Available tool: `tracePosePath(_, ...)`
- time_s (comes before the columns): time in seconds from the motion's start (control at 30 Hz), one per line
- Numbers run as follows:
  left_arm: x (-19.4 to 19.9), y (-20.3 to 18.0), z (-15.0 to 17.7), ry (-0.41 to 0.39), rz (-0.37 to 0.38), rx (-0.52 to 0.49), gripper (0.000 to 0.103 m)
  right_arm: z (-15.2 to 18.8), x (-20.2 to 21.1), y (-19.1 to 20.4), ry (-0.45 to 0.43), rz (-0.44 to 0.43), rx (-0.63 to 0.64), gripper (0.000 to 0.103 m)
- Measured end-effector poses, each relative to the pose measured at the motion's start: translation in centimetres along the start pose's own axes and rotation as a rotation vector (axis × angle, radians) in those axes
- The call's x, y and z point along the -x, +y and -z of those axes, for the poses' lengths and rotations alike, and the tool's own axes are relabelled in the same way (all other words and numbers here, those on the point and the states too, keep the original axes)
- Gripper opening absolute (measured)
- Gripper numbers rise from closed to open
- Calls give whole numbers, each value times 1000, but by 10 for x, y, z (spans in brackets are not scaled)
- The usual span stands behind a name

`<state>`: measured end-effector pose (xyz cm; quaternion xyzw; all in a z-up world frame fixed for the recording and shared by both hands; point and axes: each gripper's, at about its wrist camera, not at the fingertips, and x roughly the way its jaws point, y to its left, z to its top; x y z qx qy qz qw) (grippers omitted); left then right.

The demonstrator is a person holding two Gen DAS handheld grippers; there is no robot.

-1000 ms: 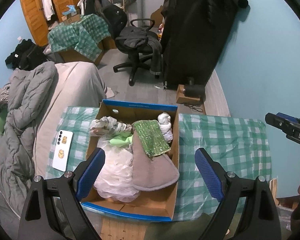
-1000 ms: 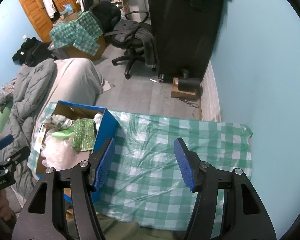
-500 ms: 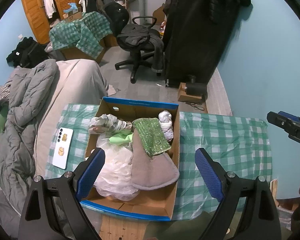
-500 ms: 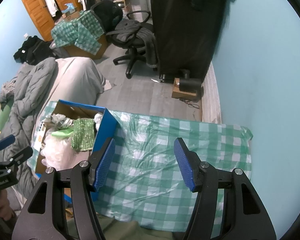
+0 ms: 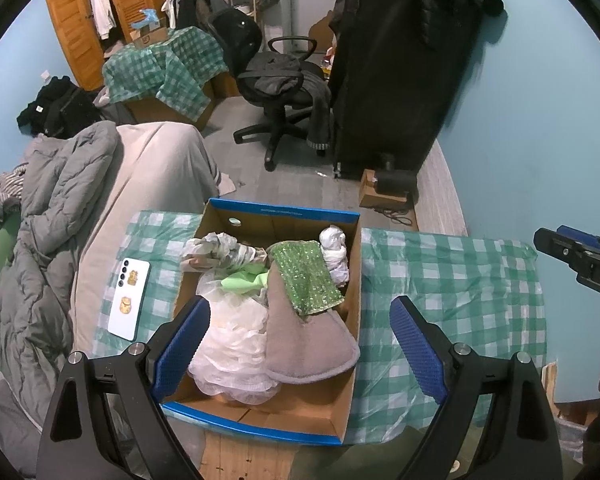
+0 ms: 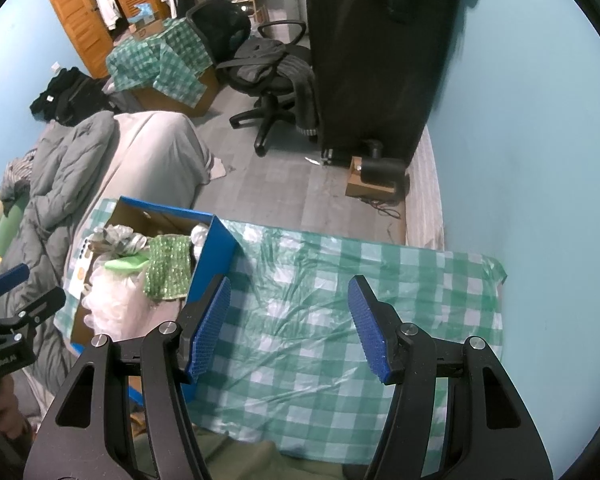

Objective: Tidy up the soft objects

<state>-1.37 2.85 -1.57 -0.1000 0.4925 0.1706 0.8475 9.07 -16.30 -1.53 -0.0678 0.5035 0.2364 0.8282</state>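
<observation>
Above the checked table (image 6: 340, 300), both tools hang much as they did a second ago; the views have hardly shifted and nothing in the box has moved. The left tool (image 5: 300, 336) stands wide open with nothing between its blue pads, poised over the near end of the cardboard box (image 5: 276, 216). The right tool (image 6: 290, 320) is likewise open and empty, over the bare green-and-white plastic cloth, with the box's blue side just to its left.

Inside the box lie the soft objects, heaped together: one grey felt piece (image 5: 308, 344) with a green sequined cloth (image 5: 306, 280) laid across it, one white netted bundle (image 5: 232, 348) at the near left, one light green cloth (image 5: 244, 280), one crumpled grey-white wrap (image 5: 216, 250) at the far left, and one knotted white cloth (image 5: 334, 256) against the right wall. That makes six, all touching their neighbours.

Left of the box, one white phone (image 5: 129, 298) lies flat on the cloth. Beyond the table's left edge a bed carries a grey duvet (image 5: 48, 208). Farther back stand one black office chair (image 5: 280, 88) and a tall black-draped rack (image 5: 396, 80) by the blue wall. Nothing lies between either tool and the box's open top.
</observation>
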Motion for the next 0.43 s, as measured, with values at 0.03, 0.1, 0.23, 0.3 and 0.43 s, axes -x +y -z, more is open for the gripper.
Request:
tracePosePath(0.03,0,0,0,-1,2,0,92,0,0,0,1,0,-1,60)
tracePosePath(0.1,0,0,0,0,1,0,92,0,0,-1,1,0,-2,60)
tracePosePath(0.23,0,1,0,-1,1,5,92,0,0,-2,2,1,1,60)
tracePosePath(0.3,0,1,0,-3,1,6,92,0,0,-1,1,0,0,60)
tracePosePath(0.43,0,0,1,-9,1,6,92,0,0,-2,2,-1,0,60)
